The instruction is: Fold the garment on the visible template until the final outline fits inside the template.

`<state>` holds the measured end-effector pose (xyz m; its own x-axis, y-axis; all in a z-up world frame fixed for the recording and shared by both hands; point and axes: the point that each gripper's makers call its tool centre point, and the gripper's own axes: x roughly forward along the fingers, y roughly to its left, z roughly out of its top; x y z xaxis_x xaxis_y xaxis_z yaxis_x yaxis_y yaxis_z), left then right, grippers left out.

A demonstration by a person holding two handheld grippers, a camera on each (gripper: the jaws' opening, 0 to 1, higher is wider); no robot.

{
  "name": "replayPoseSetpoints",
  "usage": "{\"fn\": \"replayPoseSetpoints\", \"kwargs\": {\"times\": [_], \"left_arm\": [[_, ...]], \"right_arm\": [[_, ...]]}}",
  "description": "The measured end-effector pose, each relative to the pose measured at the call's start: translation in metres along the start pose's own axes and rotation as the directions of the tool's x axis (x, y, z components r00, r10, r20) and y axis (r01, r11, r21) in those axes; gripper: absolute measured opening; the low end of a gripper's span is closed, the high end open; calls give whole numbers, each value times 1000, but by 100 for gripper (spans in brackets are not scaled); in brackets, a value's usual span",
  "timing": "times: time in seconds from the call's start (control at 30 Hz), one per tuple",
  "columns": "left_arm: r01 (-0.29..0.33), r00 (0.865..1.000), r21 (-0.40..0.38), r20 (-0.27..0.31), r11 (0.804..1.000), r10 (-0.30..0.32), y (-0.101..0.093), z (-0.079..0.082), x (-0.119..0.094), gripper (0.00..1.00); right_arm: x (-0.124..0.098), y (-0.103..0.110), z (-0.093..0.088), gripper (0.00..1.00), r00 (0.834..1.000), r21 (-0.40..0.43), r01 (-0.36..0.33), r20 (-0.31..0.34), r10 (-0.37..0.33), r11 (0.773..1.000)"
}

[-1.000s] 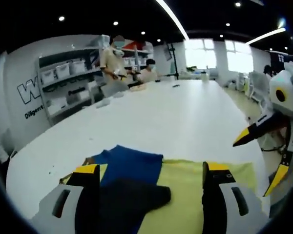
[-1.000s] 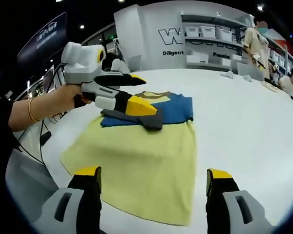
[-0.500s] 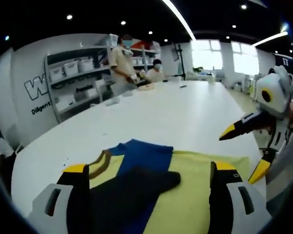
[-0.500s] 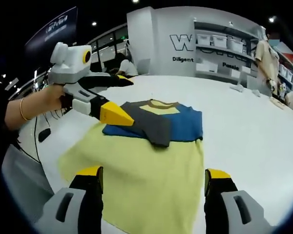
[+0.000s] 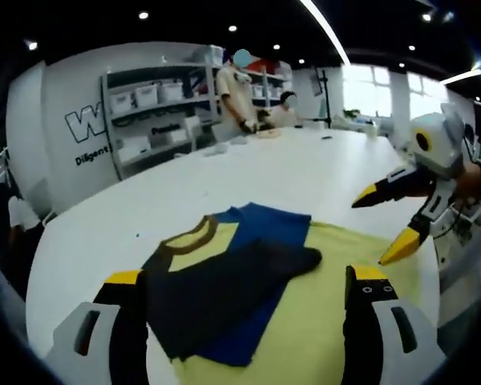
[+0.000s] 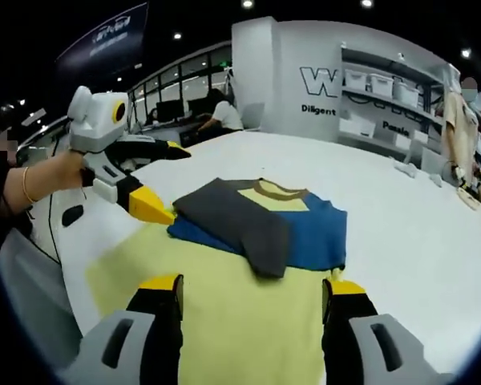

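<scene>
A folded garment (image 5: 232, 273) in blue and dark grey with a yellow chest panel lies at the far end of a pale yellow template (image 5: 321, 321) on the white table (image 5: 289, 176). A dark grey sleeve lies folded across it. My left gripper (image 5: 245, 277) is open just short of the garment with nothing between its jaws. In the right gripper view the left gripper (image 6: 167, 180) hovers open at the garment's (image 6: 260, 220) left edge. My right gripper (image 6: 254, 285) stands open above the template (image 6: 224, 321). In the left gripper view, the right gripper (image 5: 381, 224) hangs over the template's right side.
The white table (image 6: 417, 241) stretches far beyond the template. Shelves with white bins (image 5: 144, 112) line the back wall. People (image 5: 240, 92) stand at the table's far end. Another person (image 6: 222, 112) sits at a desk behind. A hand with a bracelet (image 6: 44, 172) holds the left gripper.
The left gripper has drawn back off the garment toward the template's left edge, leaving the grey sleeve folded across. The right gripper has moved closer to the garment. Both stay open.
</scene>
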<state>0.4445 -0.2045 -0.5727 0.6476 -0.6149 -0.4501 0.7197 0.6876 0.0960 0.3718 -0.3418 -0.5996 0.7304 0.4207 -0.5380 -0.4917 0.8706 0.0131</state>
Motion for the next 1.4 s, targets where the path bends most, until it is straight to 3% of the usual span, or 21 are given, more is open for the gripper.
{"fn": "replayPoseSetpoints", "kwargs": {"times": [0.3,0.5,0.53,0.7,0.9,1.0,1.07,1.17,1.4], "left_arm": [[-87,996,-104,-36,991,84,38,-25,-14,97],[-137,989,-163,-86,977,124,57,-44,-17,86],[-151,987,-204,-94,967,134,60,-48,-18,84],[-159,985,-249,-108,955,136,70,-59,-14,74],[-190,978,-307,-144,933,152,82,-75,-5,64],[-202,973,-313,-171,928,155,86,-84,-1,50],[-198,973,-352,-184,915,140,84,-88,2,47],[-208,969,-354,-199,912,144,83,-93,4,45],[-222,960,-368,-245,903,137,82,-107,8,29]], "right_arm": [[30,-1,21,55,1000,-21,-13,20,13,1000],[48,3,28,52,999,-46,-34,8,34,998],[51,4,29,51,999,-47,-36,9,37,998],[69,5,31,47,999,-70,-40,-5,40,997],[90,7,23,41,998,-82,-50,-36,47,995],[99,5,18,37,998,-73,-46,-45,43,996],[105,4,16,35,998,-59,-43,-50,40,997],[112,5,11,33,997,-66,-46,-67,42,997],[126,2,-1,28,995,-79,-36,-98,28,996]]}}
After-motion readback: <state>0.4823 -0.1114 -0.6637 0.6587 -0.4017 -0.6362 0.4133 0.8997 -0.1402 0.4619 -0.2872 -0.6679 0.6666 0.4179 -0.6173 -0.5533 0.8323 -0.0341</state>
